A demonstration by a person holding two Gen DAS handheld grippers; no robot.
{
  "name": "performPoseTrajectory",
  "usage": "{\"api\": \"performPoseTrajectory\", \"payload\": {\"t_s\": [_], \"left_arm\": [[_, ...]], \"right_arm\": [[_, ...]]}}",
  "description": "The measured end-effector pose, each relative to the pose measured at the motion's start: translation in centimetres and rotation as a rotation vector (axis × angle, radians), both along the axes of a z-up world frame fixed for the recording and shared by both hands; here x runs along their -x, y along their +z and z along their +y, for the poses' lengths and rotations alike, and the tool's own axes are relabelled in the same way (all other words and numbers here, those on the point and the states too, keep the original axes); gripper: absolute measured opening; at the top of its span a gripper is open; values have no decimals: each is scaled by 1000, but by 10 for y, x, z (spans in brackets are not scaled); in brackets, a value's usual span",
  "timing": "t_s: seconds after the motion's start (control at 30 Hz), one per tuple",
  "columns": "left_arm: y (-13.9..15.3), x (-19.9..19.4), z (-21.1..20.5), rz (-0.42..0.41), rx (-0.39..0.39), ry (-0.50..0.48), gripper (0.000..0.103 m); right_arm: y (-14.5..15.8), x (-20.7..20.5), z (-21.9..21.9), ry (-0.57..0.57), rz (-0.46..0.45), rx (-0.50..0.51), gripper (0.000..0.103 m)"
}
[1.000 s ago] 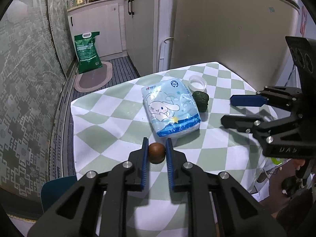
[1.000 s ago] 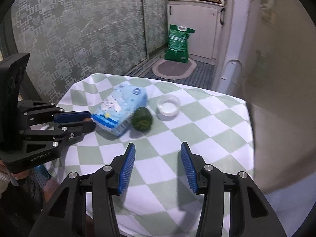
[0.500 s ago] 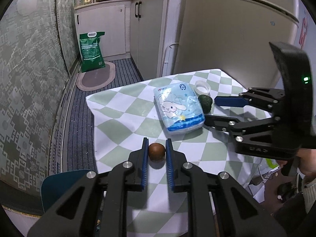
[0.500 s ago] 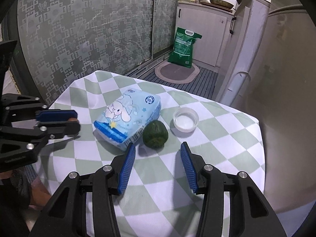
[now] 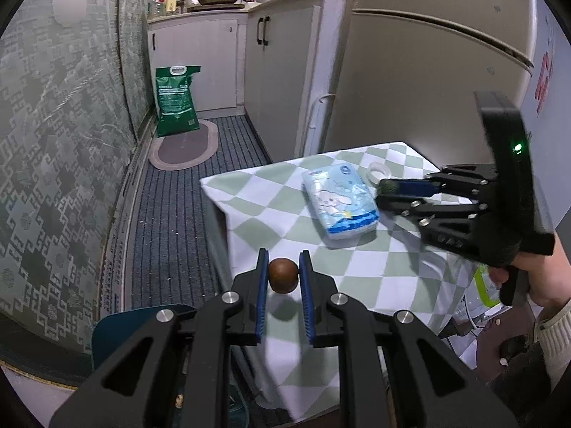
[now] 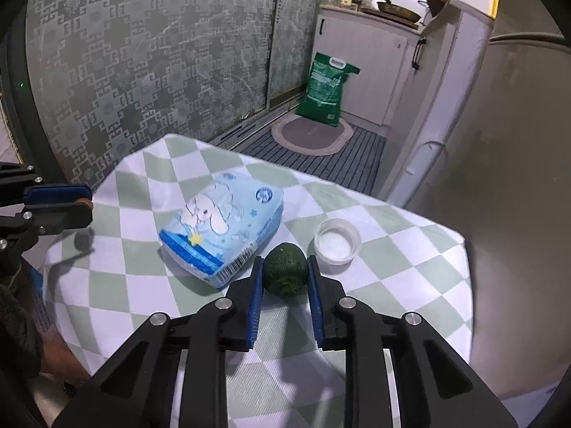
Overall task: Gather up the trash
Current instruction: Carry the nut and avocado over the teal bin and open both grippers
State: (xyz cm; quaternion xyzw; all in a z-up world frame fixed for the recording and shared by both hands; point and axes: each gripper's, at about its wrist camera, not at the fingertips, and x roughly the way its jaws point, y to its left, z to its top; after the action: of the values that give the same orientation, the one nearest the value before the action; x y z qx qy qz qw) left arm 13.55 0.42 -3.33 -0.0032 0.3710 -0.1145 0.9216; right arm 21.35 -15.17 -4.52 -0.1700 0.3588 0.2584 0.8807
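The left gripper (image 5: pixel 282 274) has its jaws clamped on a small brown ball-shaped object (image 5: pixel 283 274), held above the near edge of the worktop (image 5: pixel 360 267), which wears a green-and-white checked cloth. The right gripper (image 6: pixel 284 275) has its jaws closing around a dark green crumpled lump (image 6: pixel 285 274) that sits on the cloth; the blue pads (image 6: pixel 255 297) look to be touching its sides, though the wide-angle bend makes firm contact hard to judge. From the lump, a blue cartoon-printed tissue pack (image 6: pixel 225 226) lies just beside it at ten o'clock, and a small white lid-like cup (image 6: pixel 337 239) sits near it at one o'clock. In the left wrist view a hand (image 5: pixel 535 271) grips the right gripper's handle at three o'clock. Beyond the worktop, at twelve o'clock, a green sack (image 5: pixel 176 100) stands on the floor by an oval mat (image 5: pixel 183 146).
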Motion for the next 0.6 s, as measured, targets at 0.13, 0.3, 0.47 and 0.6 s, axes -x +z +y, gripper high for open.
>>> {"api": "performPoseTrajectory", "payload": {"t_s": [0.13,0.3,0.47,0.6], "left_arm": [[2,4,17,-4,2,27,18],[3,11,38,-9,7,54,18],[0,17,61,-4,7,88,18],[-8,23,81,12,5,115,18]], "right_arm": [[13,4,5,-2,-12,-28,23],[29,9,19,12,-9,-91,23],[40,17,49,61,7,-134,23],[48,25,77,108,9,-154,23]]}}
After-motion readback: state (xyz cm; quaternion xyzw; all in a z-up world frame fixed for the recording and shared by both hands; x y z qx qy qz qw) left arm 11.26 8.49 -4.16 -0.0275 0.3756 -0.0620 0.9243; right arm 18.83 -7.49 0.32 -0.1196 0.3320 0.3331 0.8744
